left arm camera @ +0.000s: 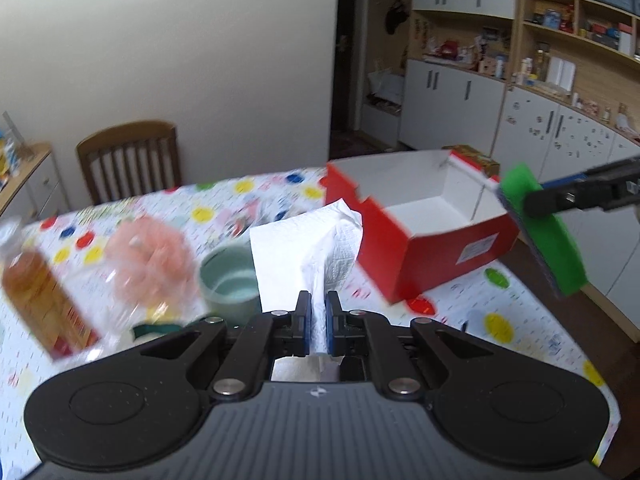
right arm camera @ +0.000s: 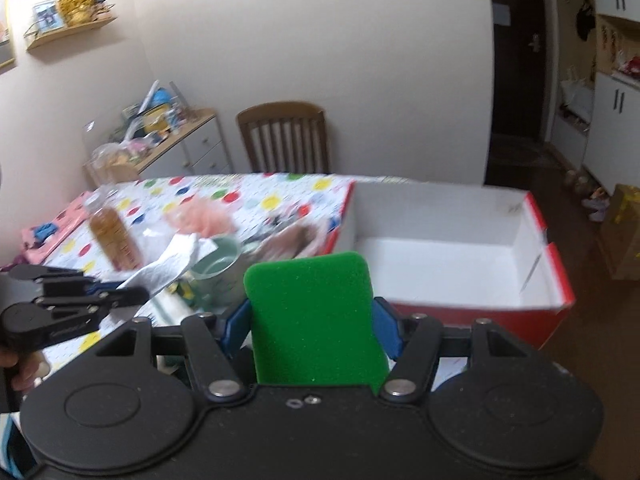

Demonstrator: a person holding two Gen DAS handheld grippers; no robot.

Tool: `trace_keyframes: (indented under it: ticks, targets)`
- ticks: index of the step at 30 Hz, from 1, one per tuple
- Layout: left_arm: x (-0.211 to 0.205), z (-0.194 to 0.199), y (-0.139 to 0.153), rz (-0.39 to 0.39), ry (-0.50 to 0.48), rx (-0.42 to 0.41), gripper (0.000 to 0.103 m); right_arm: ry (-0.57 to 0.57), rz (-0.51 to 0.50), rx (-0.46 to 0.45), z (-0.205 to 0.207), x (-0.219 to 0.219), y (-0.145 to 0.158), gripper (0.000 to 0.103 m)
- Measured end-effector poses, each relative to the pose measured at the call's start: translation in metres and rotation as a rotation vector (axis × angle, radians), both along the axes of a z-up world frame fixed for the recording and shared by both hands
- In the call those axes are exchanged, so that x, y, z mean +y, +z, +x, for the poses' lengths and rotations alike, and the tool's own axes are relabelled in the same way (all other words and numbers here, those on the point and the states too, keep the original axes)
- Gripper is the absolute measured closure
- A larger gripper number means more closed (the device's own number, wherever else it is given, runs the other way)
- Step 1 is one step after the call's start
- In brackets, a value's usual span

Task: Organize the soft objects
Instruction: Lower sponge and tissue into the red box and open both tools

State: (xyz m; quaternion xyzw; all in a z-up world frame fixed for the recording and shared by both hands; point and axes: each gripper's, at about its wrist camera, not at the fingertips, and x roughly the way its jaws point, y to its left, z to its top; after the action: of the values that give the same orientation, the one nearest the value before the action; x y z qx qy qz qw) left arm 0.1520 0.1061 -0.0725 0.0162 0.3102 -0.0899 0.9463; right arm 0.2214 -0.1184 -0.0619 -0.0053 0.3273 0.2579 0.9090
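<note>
Green rectangular foam sponge (right arm camera: 316, 320) sat clamped in the right gripper (right arm camera: 312, 326); left gripper (left arm camera: 318, 322) pinched white crumpled paper towel (left arm camera: 308, 252). Best released low inside the red-and-white cardboard box (right arm camera: 440, 216), frame right.

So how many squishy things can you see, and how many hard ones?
Soft: 3 (paper towel, green sponge, pink pouf)
Hard: 3 (cup, bottle, red box)
Total: 6

A home dining room: wooden chair (right arm camera: 285, 136), polka-dot tablecloth (left arm camera: 248, 200), cluttered shelves (left arm camera: 576, 36).
</note>
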Motion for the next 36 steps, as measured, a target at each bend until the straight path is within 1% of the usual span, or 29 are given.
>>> trace_keyframes:
  ticks: [5, 10, 15, 17, 21, 23, 26, 32, 36]
  targets:
    - [-0.032, 0.027, 0.017, 0.005, -0.053, -0.026, 0.096, -0.028, -0.031, -0.042, 0.029, -0.017, 0.006, 0.040]
    - [-0.066, 0.066, 0.026, 0.010, -0.099, -0.019, 0.096, -0.066, -0.045, -0.041, 0.068, -0.039, 0.004, 0.040]
    - [-0.099, 0.112, 0.026, 0.004, -0.126, 0.025, 0.096, -0.098, -0.067, -0.035, 0.103, -0.058, -0.007, 0.040]
    - [-0.111, 0.129, 0.025, 0.005, -0.124, 0.038, 0.096, -0.105, -0.084, -0.037, 0.117, -0.062, -0.012, 0.040]
    - [-0.128, 0.165, 0.021, -0.027, -0.107, 0.091, 0.096, -0.132, -0.091, -0.030, 0.140, -0.071, -0.023, 0.040]
    - [-0.136, 0.181, 0.018, -0.046, -0.097, 0.117, 0.096, -0.133, -0.104, -0.031, 0.149, -0.072, -0.029, 0.040]
    - [-0.149, 0.202, 0.010, -0.035, -0.089, 0.146, 0.096, -0.121, -0.123, -0.018, 0.161, -0.071, -0.039, 0.040]
    - [-0.165, 0.238, -0.022, -0.015, -0.058, 0.259, 0.096, -0.051, -0.196, 0.017, 0.174, -0.061, -0.062, 0.040]
    - [-0.168, 0.258, -0.042, -0.026, -0.034, 0.337, 0.096, -0.009, -0.263, 0.038, 0.178, -0.050, -0.080, 0.040]
